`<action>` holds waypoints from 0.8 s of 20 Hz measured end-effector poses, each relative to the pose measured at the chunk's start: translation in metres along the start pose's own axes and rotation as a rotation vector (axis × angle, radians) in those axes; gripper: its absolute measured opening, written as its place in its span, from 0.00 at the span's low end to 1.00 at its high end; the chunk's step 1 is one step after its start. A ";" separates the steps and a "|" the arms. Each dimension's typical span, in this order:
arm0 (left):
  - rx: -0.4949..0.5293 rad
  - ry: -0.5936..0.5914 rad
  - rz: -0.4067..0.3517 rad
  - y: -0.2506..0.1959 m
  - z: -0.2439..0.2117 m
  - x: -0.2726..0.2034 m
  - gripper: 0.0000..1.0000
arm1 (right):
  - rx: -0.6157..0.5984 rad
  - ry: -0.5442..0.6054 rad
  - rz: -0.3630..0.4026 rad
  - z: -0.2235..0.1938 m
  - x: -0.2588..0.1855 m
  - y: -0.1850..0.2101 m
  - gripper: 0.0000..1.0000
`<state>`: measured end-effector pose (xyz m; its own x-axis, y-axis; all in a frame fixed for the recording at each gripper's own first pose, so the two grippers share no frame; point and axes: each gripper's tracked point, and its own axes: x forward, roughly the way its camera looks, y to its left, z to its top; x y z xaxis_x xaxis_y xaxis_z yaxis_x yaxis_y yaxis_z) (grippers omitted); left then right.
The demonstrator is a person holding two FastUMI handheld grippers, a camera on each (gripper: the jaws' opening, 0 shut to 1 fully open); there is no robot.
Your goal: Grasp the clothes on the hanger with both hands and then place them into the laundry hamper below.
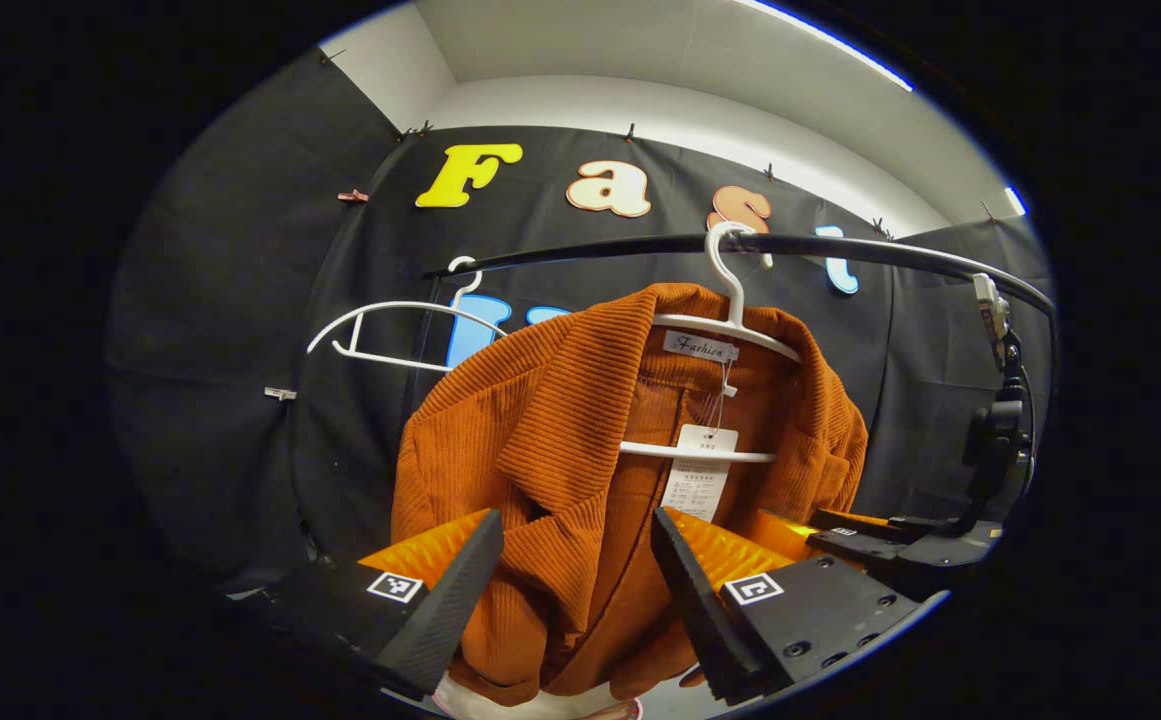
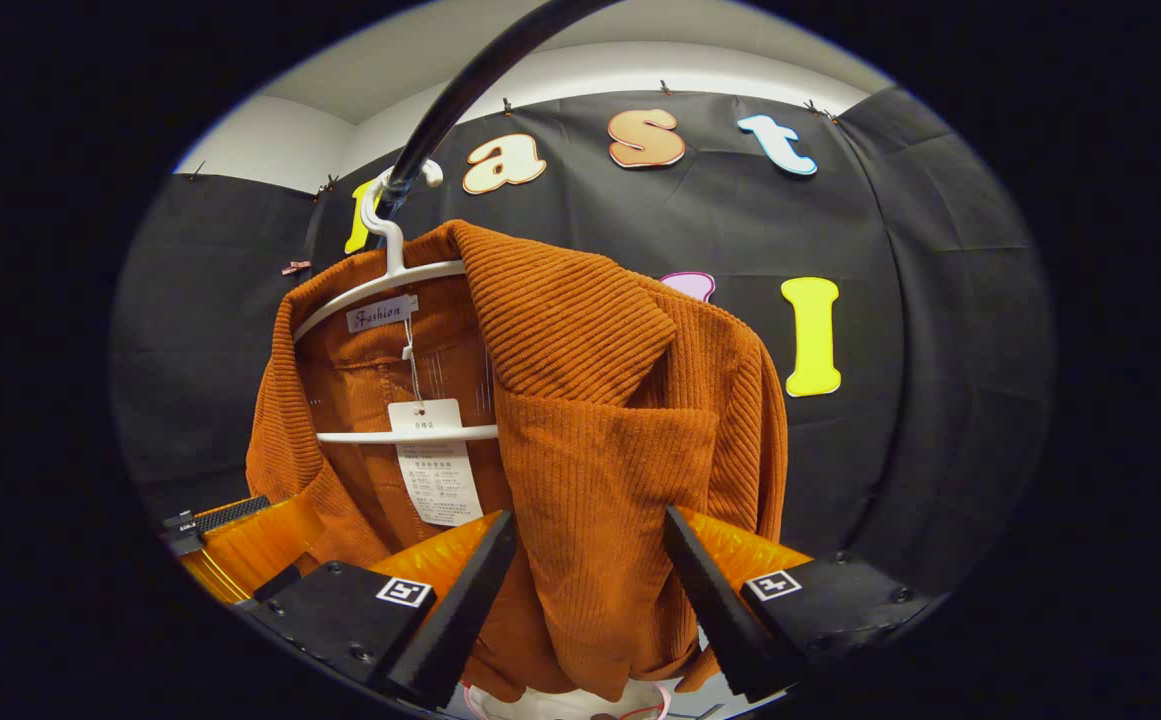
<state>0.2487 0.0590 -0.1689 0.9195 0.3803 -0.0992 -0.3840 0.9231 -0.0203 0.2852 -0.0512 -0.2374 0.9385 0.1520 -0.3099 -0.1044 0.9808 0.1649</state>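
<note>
The left gripper view takes in a second, bare white hanger (image 1: 390,330) on the black rail (image 1: 740,245) and the right claw (image 1: 870,535) off to the side; the right gripper view has the left claw (image 2: 230,545) at its edge; the rust corduroy jacket (image 2: 600,420) hangs on its white hanger (image 2: 385,280), ribbed cloth between both claws' wide-spread fingers, neither visibly pressing; paper tag (image 2: 437,460) dangling inside.

The jacket (image 1: 580,470) is rust-orange with ribbed stripes; its hanger (image 1: 730,330) is white, and the rail (image 1: 840,246) at twelve o'clock is black.
</note>
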 end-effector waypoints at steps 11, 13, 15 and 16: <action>-0.031 -0.058 0.117 0.008 -0.002 0.062 0.94 | -0.001 0.005 0.027 0.001 0.031 0.003 0.98; -0.044 -0.079 0.129 0.011 0.003 0.073 0.94 | 0.001 -0.001 0.022 0.003 0.035 0.000 0.97; -0.059 -0.081 0.116 0.012 0.002 0.084 0.93 | -0.005 -0.004 0.023 0.006 0.043 -0.002 0.94; -0.067 -0.074 0.084 0.008 0.001 0.091 0.91 | -0.009 -0.005 0.019 0.006 0.048 -0.005 0.92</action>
<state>0.3292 0.1008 -0.1770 0.8867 0.4613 -0.0300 -0.4621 0.8830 -0.0817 0.3327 -0.0493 -0.2477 0.9379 0.1697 -0.3024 -0.1250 0.9789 0.1618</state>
